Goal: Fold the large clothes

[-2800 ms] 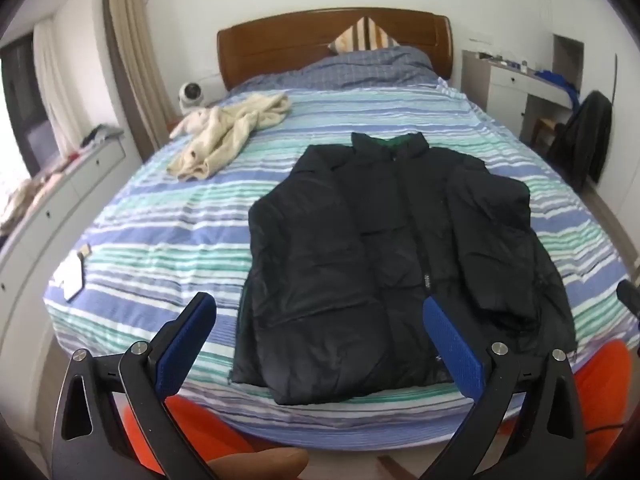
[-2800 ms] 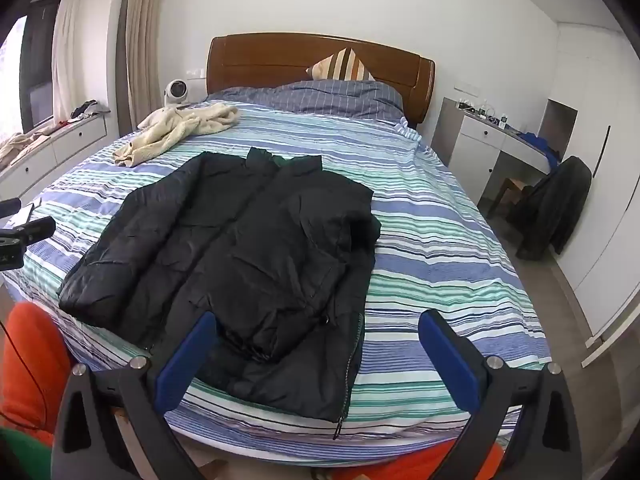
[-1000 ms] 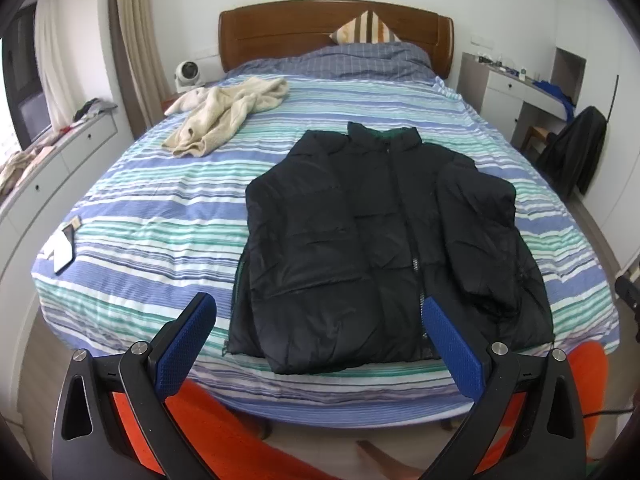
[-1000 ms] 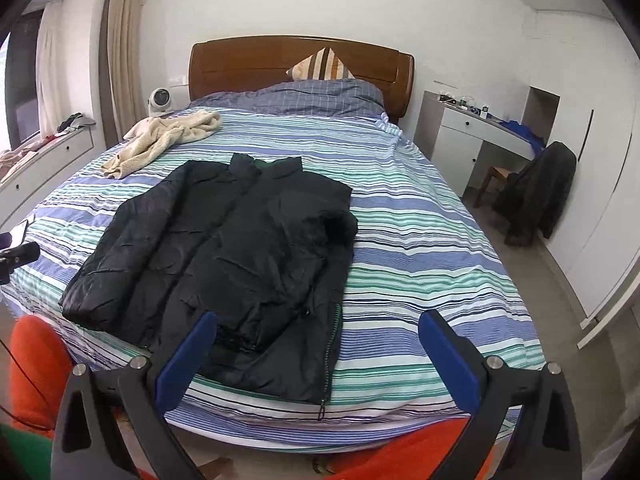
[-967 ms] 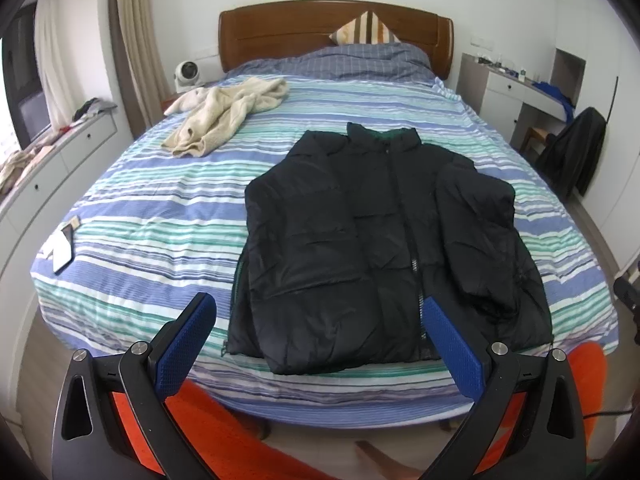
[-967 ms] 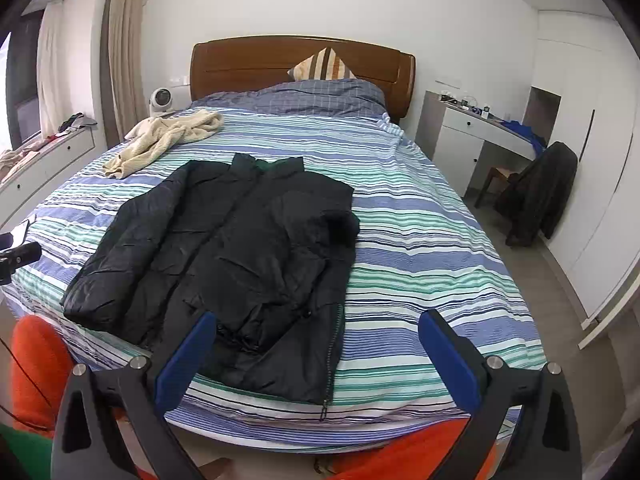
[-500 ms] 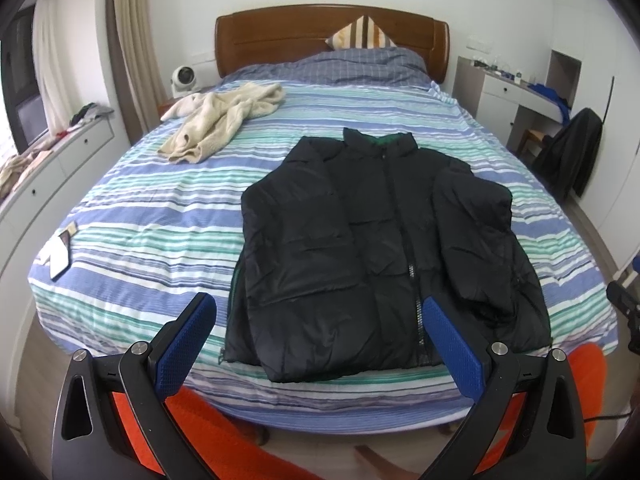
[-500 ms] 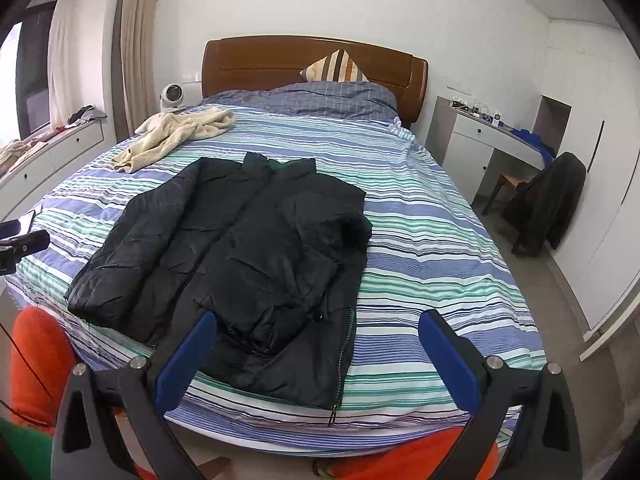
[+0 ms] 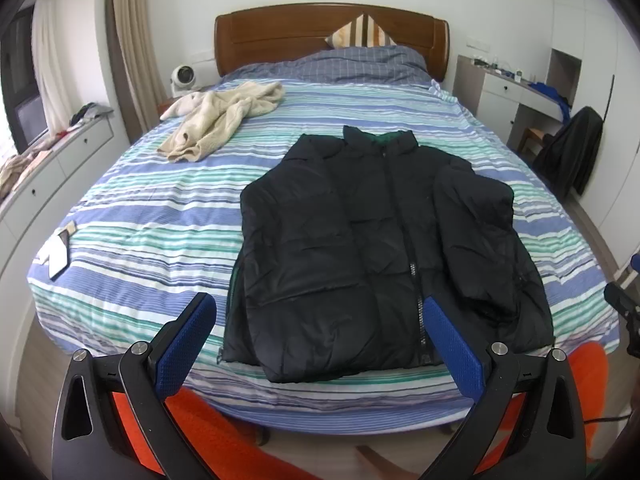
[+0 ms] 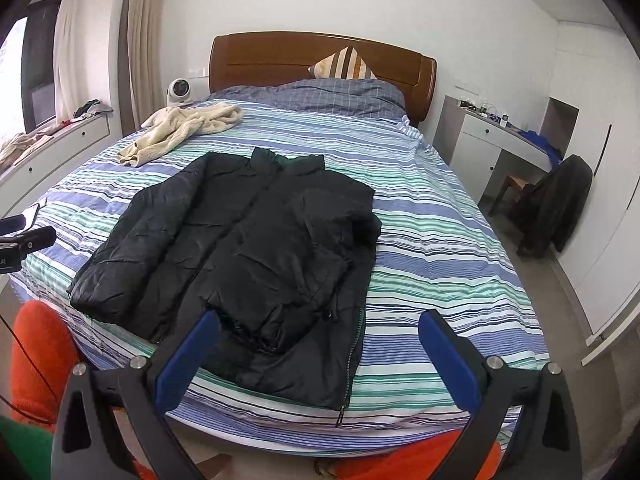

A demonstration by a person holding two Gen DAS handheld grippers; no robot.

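Note:
A black puffer jacket [image 9: 360, 248] lies flat on the striped bed [image 9: 152, 216], collar toward the headboard, both sleeves folded in over the front. It also shows in the right wrist view [image 10: 248, 256]. My left gripper [image 9: 320, 320] is open and empty, held above the foot of the bed before the jacket's hem. My right gripper [image 10: 320, 340] is open and empty, near the jacket's lower right corner.
A cream garment [image 9: 220, 120] lies crumpled at the bed's far left. A phone and card [image 9: 58, 248] lie at the left edge. Drawers [image 9: 48, 168] run along the left wall. A desk [image 10: 500, 140] and a chair with a dark coat [image 10: 556, 204] stand at right.
Both grippers have shifted slightly, still held back from the foot of the bed. The jacket has not moved. Both grippers stay open.

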